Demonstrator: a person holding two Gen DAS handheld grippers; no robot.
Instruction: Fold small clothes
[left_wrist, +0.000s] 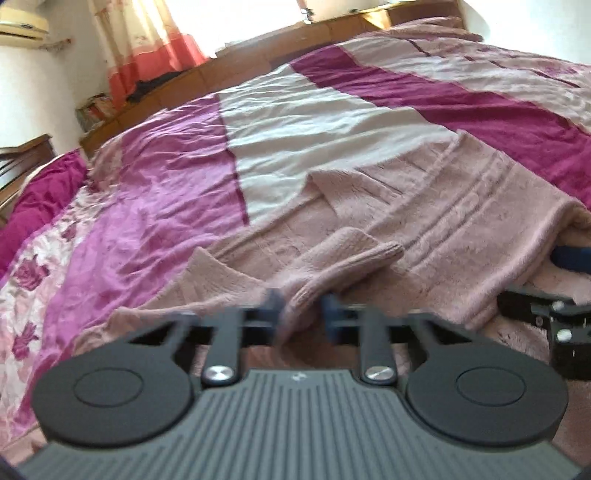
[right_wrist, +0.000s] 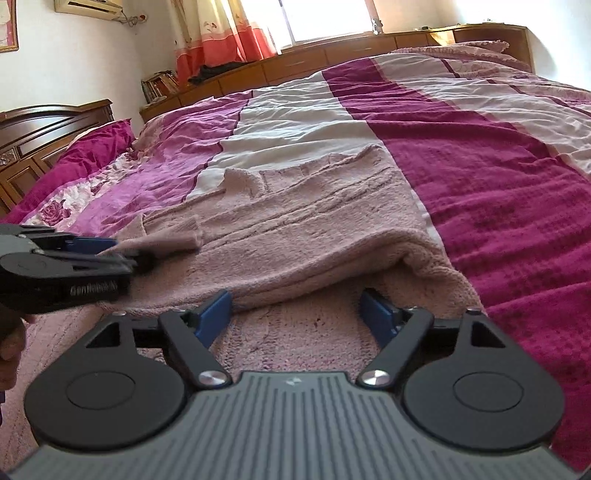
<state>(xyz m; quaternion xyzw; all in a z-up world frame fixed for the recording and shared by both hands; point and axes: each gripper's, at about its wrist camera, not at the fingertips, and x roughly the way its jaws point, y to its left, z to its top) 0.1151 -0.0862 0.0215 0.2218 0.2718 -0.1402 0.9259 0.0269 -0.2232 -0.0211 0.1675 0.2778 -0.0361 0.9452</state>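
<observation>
Two grippers work a pink knitted sweater (right_wrist: 295, 221) spread on the striped bedspread (right_wrist: 498, 184). Left gripper (left_wrist: 301, 308) pinches its sleeve (left_wrist: 332, 266); right gripper (right_wrist: 297, 314) stands apart at the folded hem, its fingers clear of it.

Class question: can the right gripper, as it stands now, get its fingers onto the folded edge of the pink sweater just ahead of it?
Probably yes. The right gripper is open, and the pink sweater has its folded edge lying right between and ahead of the blue fingers, with nothing in between. The left gripper is off to the side, shut on the sleeve.
</observation>
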